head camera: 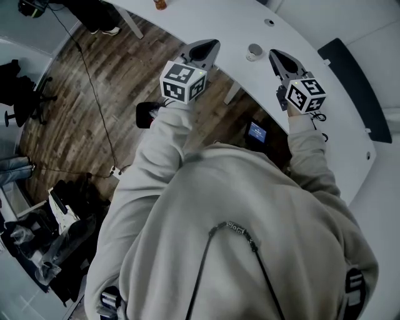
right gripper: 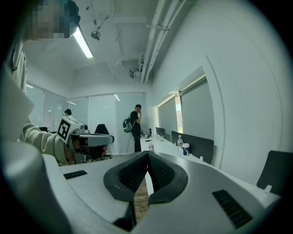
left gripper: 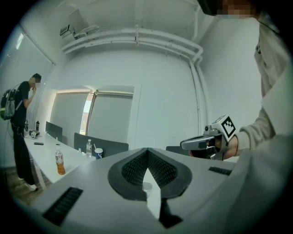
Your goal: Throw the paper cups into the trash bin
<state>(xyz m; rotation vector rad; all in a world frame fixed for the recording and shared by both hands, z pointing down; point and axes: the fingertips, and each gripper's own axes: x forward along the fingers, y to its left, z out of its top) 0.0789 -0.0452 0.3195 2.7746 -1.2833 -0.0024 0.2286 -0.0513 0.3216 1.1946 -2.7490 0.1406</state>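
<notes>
A white paper cup (head camera: 254, 51) stands on the white table (head camera: 206, 19), between and just beyond my two grippers. My left gripper (head camera: 211, 45) is held over the table's near edge, left of the cup, with its jaws together and nothing in them. My right gripper (head camera: 275, 56) hangs just right of the cup, also shut and empty. In the left gripper view the dark pads meet at the tip of my left gripper (left gripper: 147, 151), and the cup (left gripper: 146, 186) shows through the slit below them. In the right gripper view the pads of my right gripper (right gripper: 148, 153) meet too.
A long row of white desks carries a blue cup (left gripper: 98, 152), an orange drink bottle (left gripper: 59, 161) and a water bottle (left gripper: 89, 148). A person with a backpack (right gripper: 136, 128) stands at the far end. Cables and bags (head camera: 62, 219) lie on the wooden floor to my left.
</notes>
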